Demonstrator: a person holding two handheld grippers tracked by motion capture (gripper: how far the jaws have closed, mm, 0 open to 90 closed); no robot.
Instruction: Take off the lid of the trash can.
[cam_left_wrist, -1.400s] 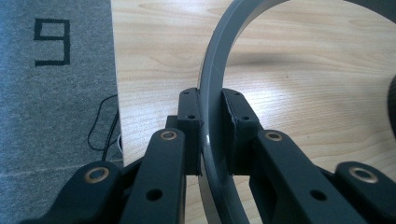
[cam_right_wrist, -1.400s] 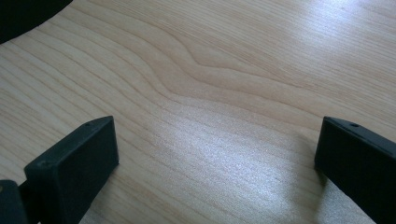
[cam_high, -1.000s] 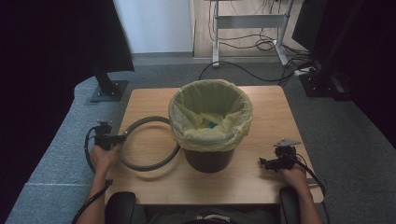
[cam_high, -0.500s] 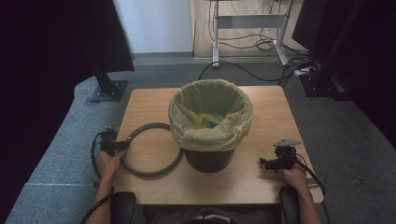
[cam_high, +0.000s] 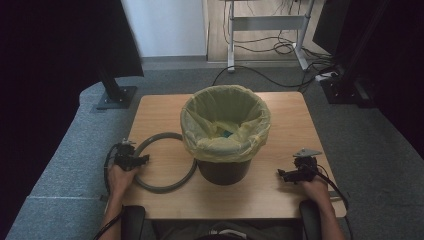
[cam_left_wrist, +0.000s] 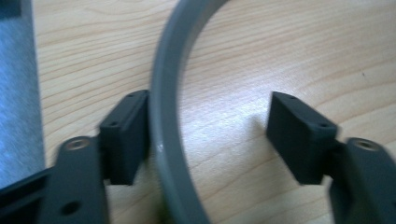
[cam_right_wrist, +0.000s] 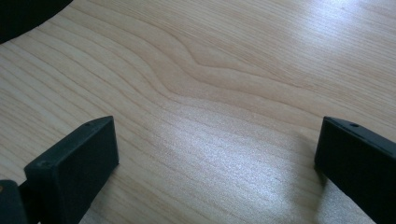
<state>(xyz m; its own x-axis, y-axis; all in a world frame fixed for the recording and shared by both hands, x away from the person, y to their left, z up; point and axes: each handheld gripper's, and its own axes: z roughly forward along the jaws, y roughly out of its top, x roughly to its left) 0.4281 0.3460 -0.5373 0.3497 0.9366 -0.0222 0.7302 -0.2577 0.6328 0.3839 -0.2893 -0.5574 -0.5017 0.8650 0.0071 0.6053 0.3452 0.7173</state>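
Jaws of my left gripper (cam_left_wrist: 210, 140) have just been opening and now stand wide; the grey ring (cam_left_wrist: 166, 116) lies flat on the table (cam_left_wrist: 261, 56) between them, against one pad, well apart from the other. Ring cut off top and bottom in the left gripper view. In the high view the ring (cam_high: 165, 186) lies touching the black bin (cam_high: 224, 171), its far arc hidden behind the yellow liner (cam_high: 200, 145). Bin contents hard to make out. Left hand (cam_high: 121, 176) low at the table's near-left edge. My right gripper (cam_right_wrist: 217, 158) gapes wide over bare wood, holding nothing; right hand (cam_high: 314, 187) rests near the near-right corner.
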